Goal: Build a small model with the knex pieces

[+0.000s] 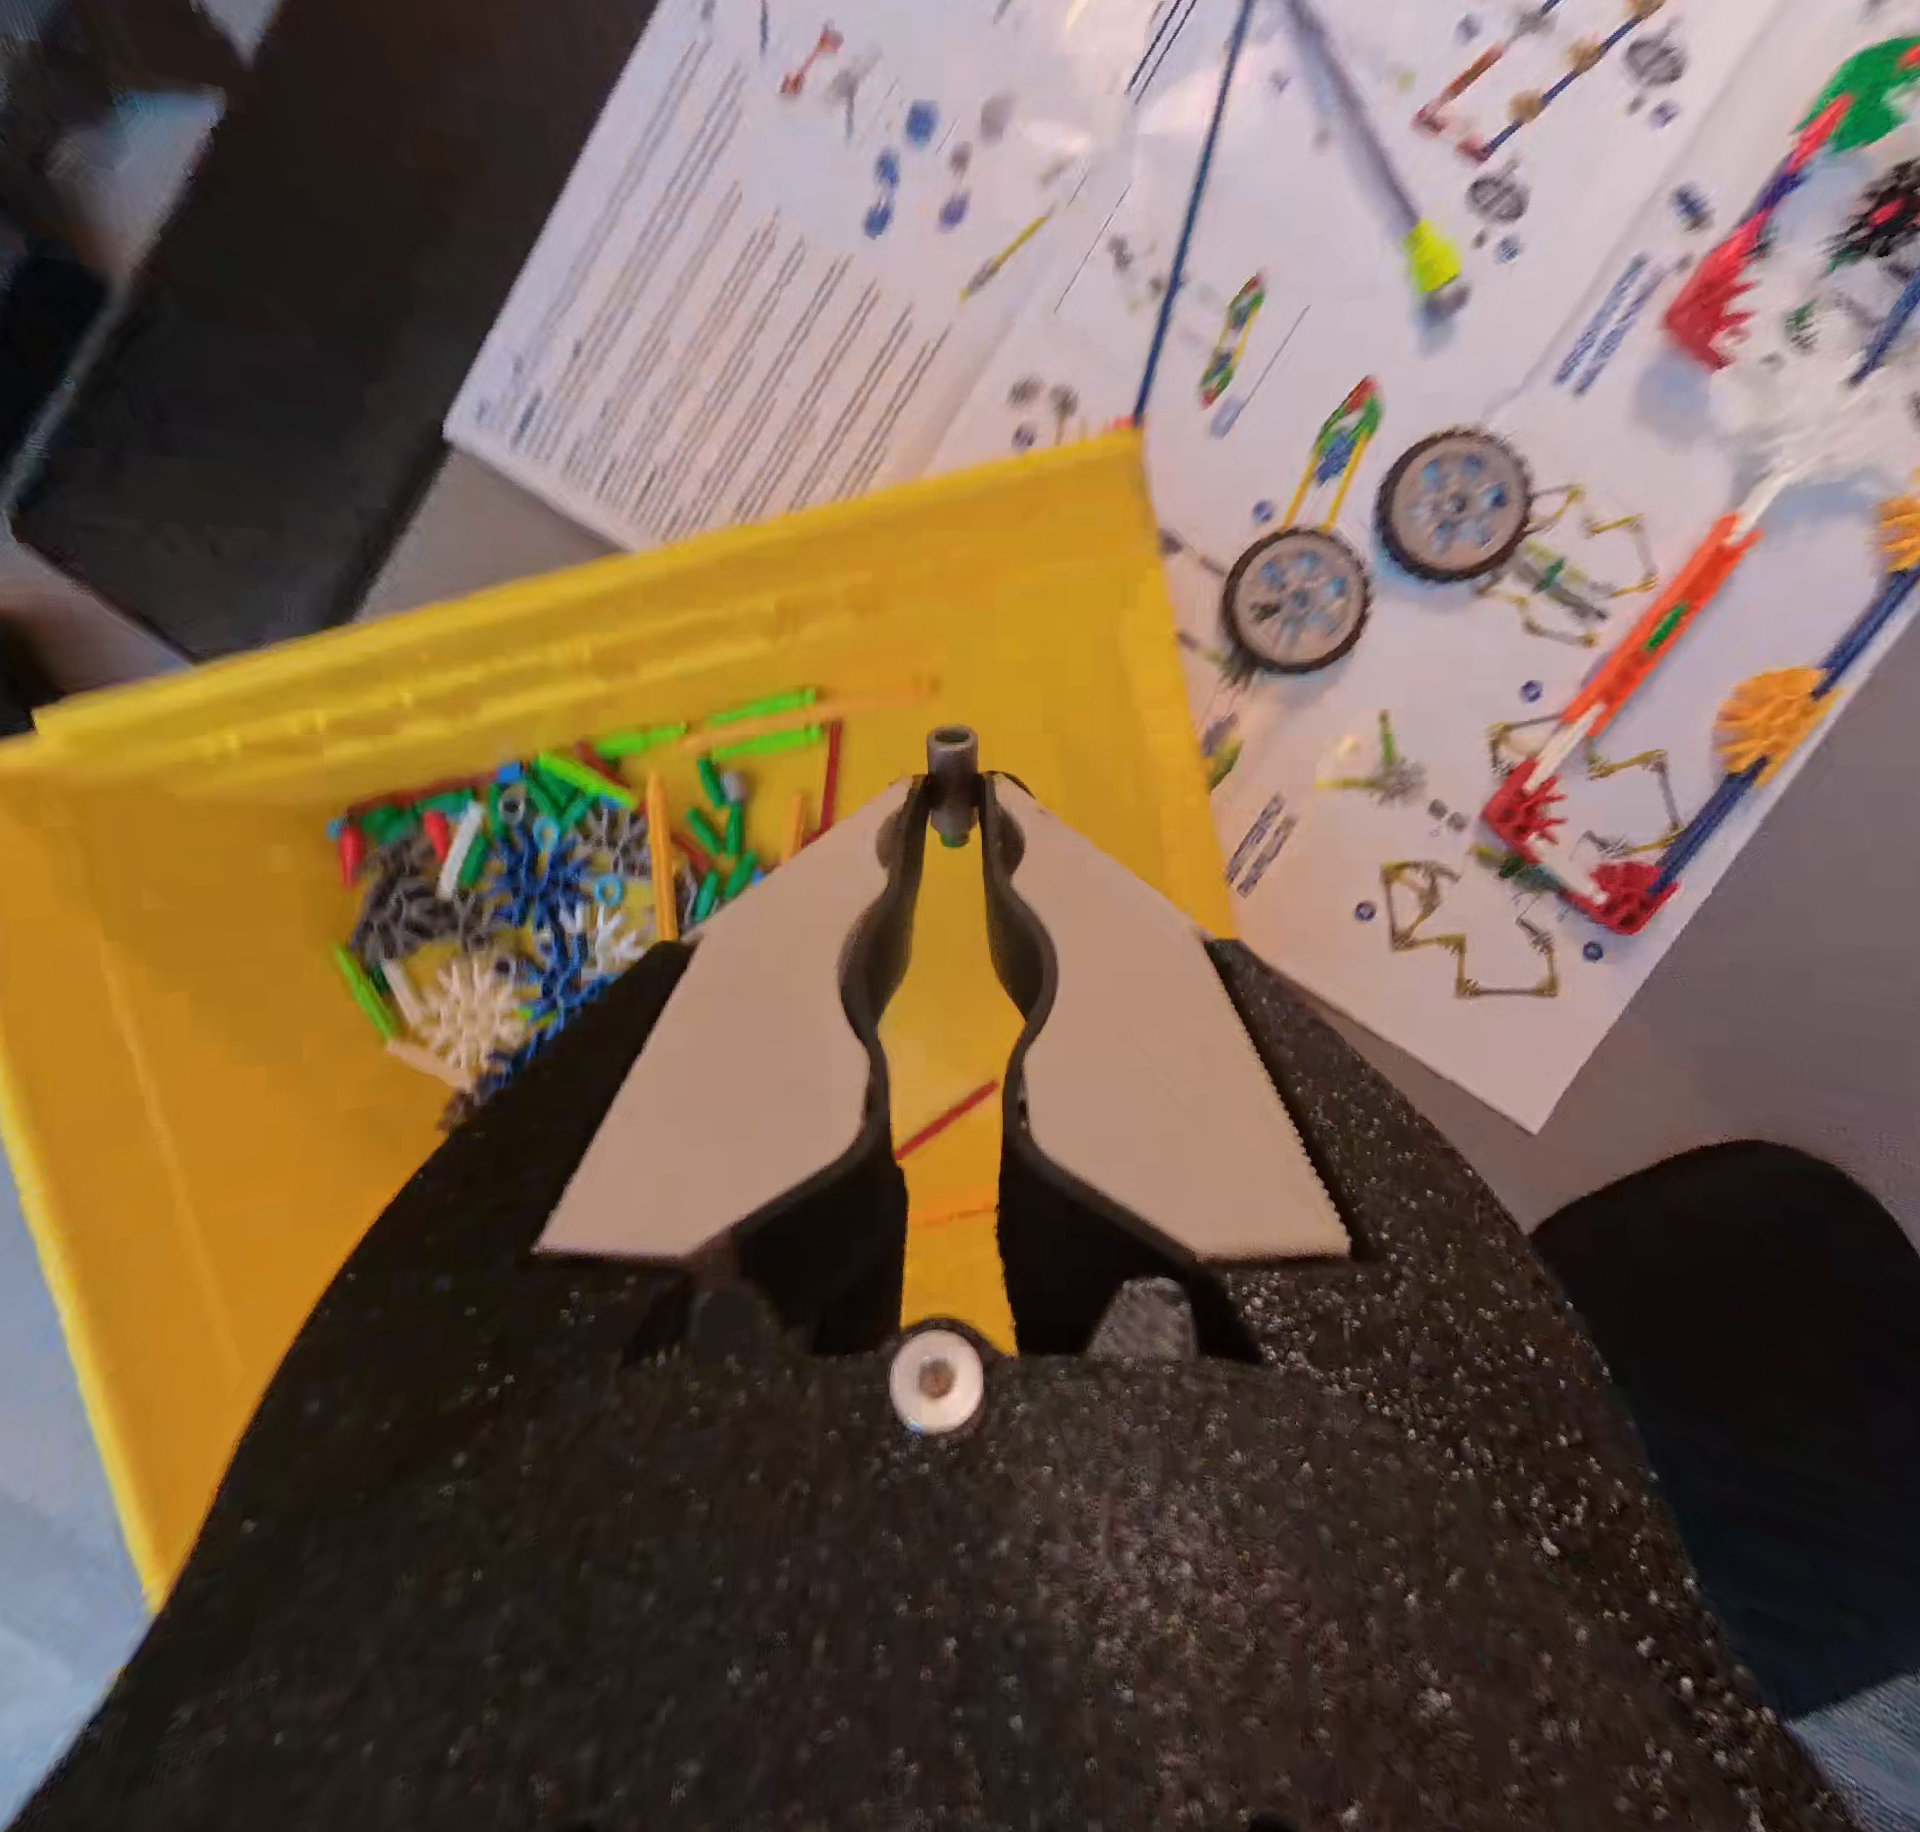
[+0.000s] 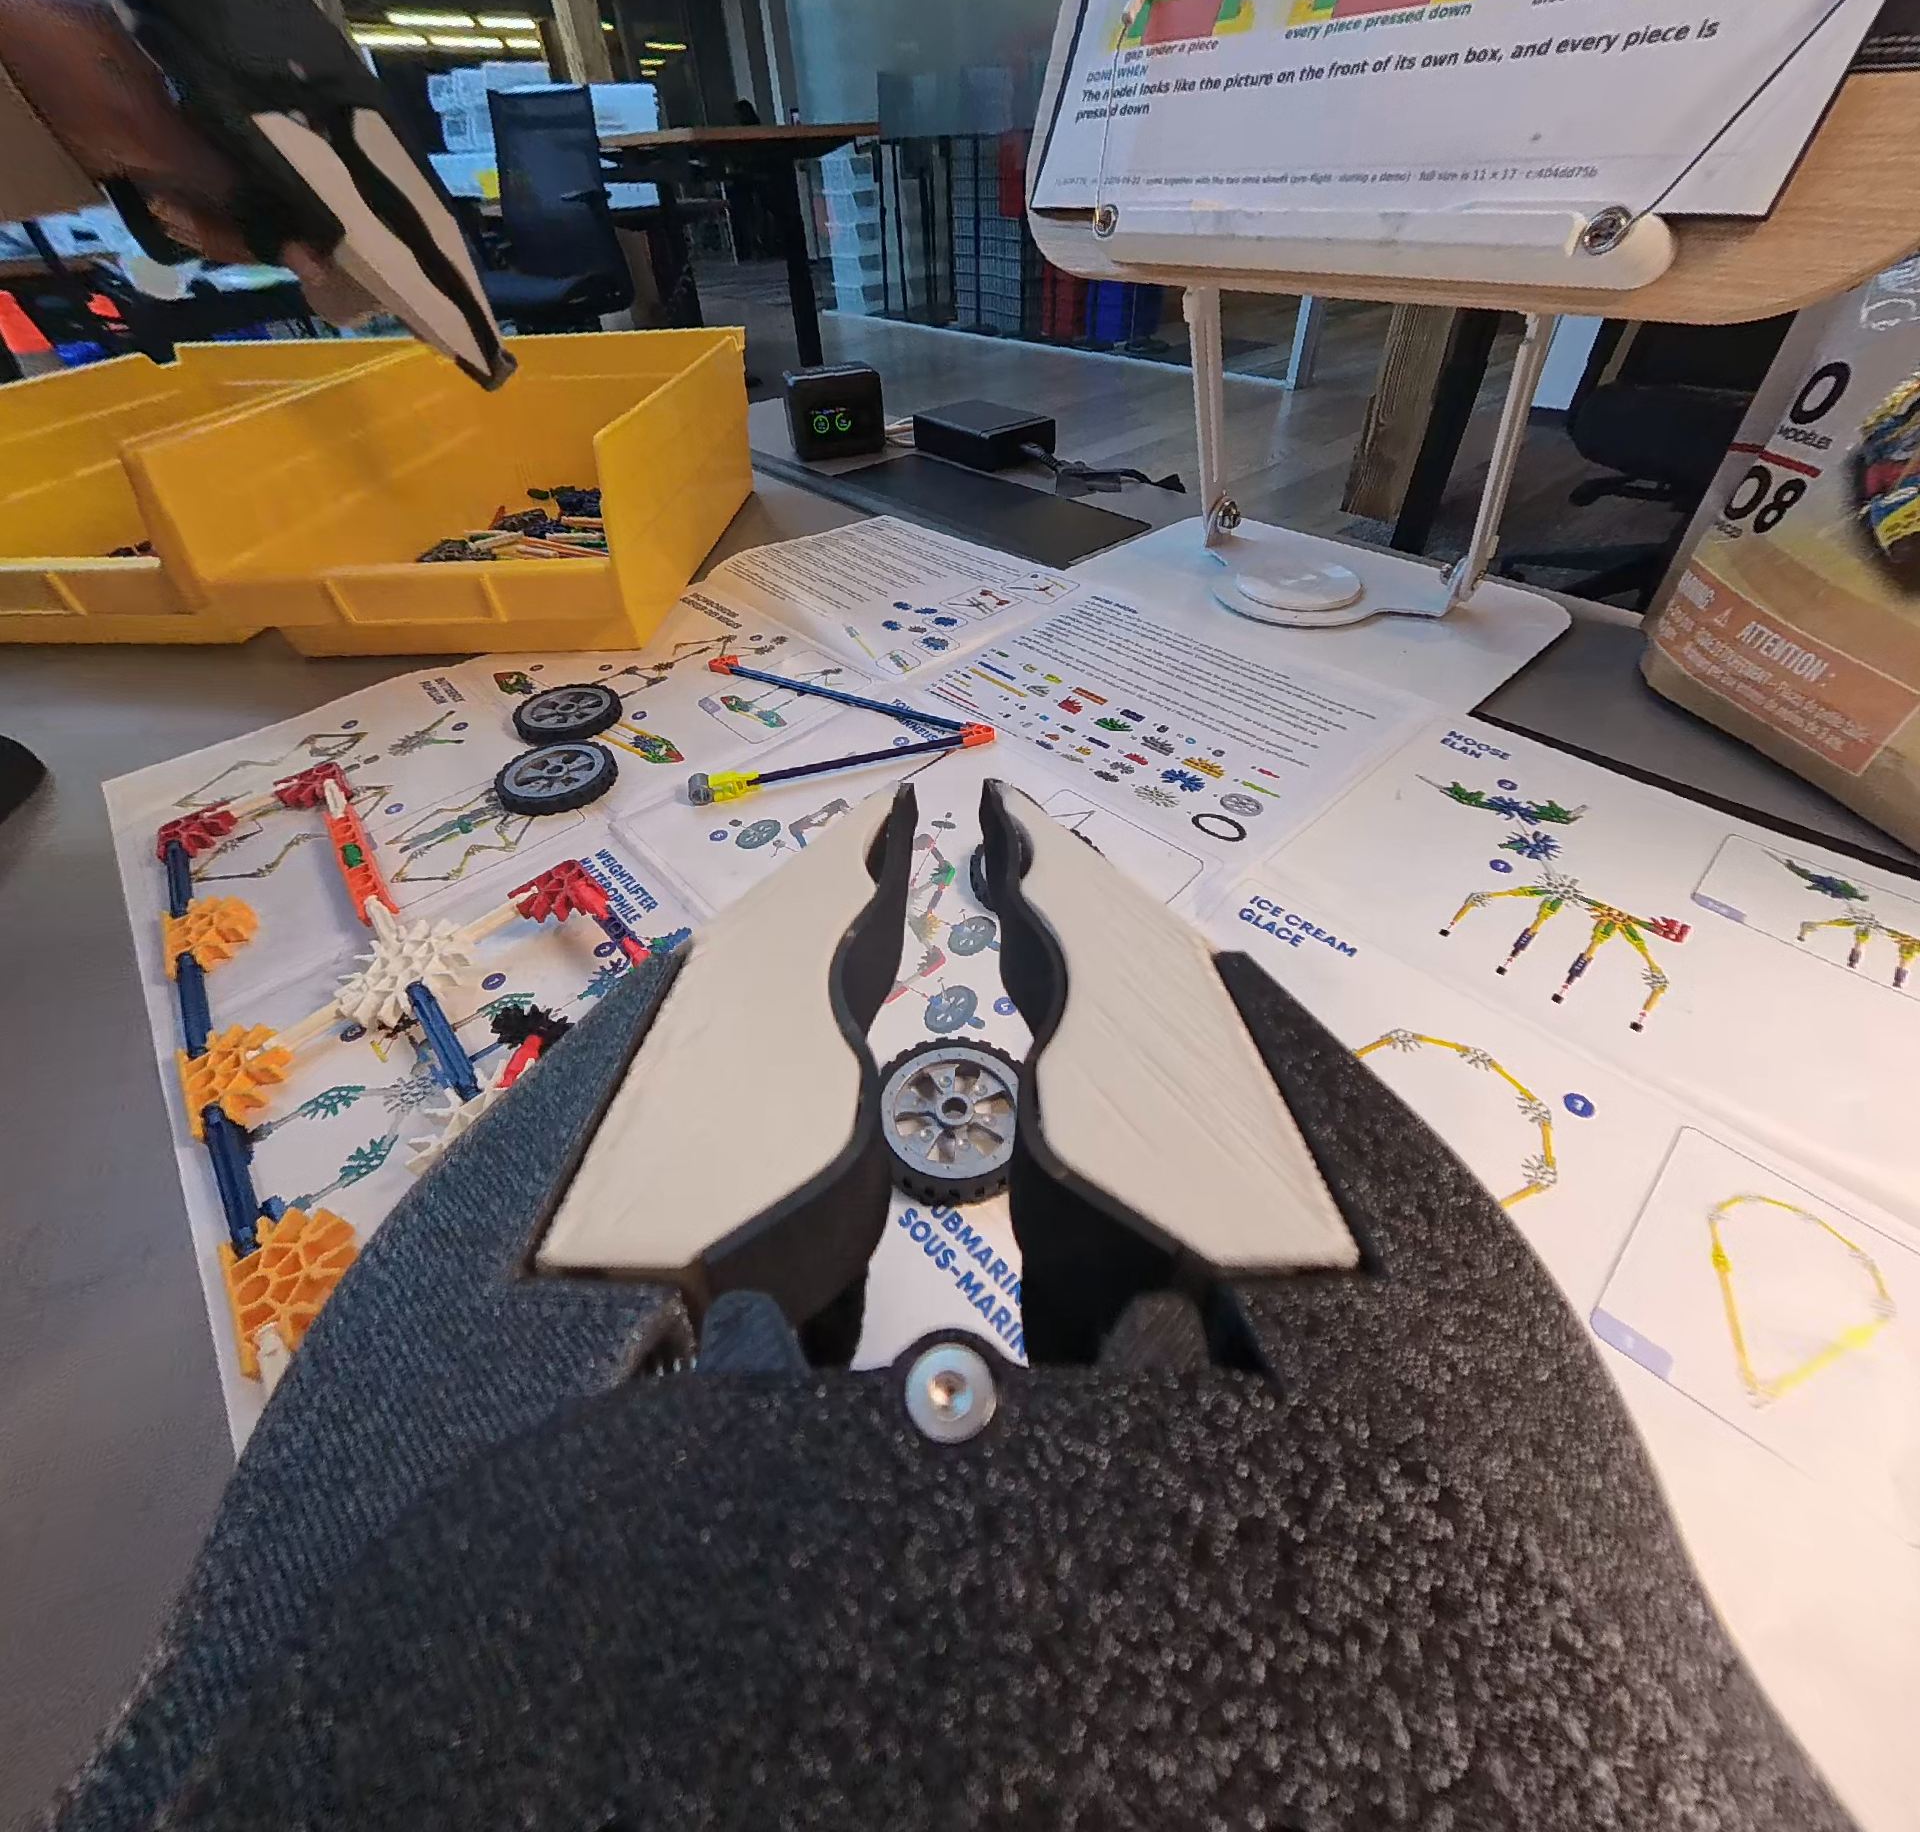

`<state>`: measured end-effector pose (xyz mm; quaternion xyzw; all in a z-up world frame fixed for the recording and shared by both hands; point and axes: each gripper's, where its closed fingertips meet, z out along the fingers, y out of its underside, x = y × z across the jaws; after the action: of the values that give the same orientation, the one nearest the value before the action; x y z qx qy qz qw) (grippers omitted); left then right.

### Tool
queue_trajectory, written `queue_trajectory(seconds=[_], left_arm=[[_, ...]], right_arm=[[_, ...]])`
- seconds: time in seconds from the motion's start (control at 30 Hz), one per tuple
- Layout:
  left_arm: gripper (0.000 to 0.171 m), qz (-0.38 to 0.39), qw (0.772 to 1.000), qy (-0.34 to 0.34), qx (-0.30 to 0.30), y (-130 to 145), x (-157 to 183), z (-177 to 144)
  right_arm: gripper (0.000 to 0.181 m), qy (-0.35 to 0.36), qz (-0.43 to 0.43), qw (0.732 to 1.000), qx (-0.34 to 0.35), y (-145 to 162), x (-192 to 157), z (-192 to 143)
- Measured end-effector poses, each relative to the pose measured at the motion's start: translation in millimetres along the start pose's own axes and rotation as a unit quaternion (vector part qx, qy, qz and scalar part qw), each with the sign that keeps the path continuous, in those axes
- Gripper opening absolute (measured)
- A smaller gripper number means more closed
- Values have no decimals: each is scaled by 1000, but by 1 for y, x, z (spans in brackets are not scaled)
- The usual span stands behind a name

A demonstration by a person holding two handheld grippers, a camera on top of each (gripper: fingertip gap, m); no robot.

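My left gripper (image 1: 951, 795) is shut on a small grey tube-shaped connector (image 1: 953, 764), pinched upright at its fingertips above the yellow bin (image 1: 644, 619). The bin holds several loose rods and snowflake connectors (image 1: 520, 868). The left gripper also shows in the right wrist view (image 2: 488, 364), over the nearer yellow bin (image 2: 665, 473). My right gripper (image 2: 948, 806) hovers low over the instruction sheet (image 2: 1351, 951). A small grey wheel with a black tyre (image 2: 948, 1122) sits in the curved recess between its jaws, touching both; the tips stay slightly apart.
Two more wheels (image 2: 561, 743) lie on the sheet, beside a blue rod assembly (image 2: 842, 733) and a red, orange and blue frame (image 2: 229, 1055). A second yellow bin (image 2: 62, 494) stands at left. A document stand (image 2: 1351, 255) and a cardboard box (image 2: 1787, 587) stand at back right. There is about 40 cm between the tips of the two grippers.
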<state>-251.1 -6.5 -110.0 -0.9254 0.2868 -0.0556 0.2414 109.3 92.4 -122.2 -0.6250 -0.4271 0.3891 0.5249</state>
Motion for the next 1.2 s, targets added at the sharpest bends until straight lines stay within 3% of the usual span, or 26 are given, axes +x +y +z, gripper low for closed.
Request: queue_trajectory(seconds=[0.17,0.4,0.53,0.67,0.87,1.2], left_arm=[[7,142,984,-43,101,-82,72,14],[7,251,955,-27,159,-141,165,105],[7,306,939,-38,155,-152,192,154],[7,335,929,-45,154,-155,206,172],[7,359,911,-65,192,-167,218,165],[7,404,882,-114,215,-165,222,154]], right_arm=[[11,-2,-6,1000,3,-3,-2,-1],[12,-30,-16,999,-11,0,-19,5],[12,-31,-61,997,-33,6,-27,7],[14,-41,-67,995,-59,16,-31,12],[17,-88,-110,981,-132,41,-52,37],[13,-107,-80,981,-139,45,-58,46]])
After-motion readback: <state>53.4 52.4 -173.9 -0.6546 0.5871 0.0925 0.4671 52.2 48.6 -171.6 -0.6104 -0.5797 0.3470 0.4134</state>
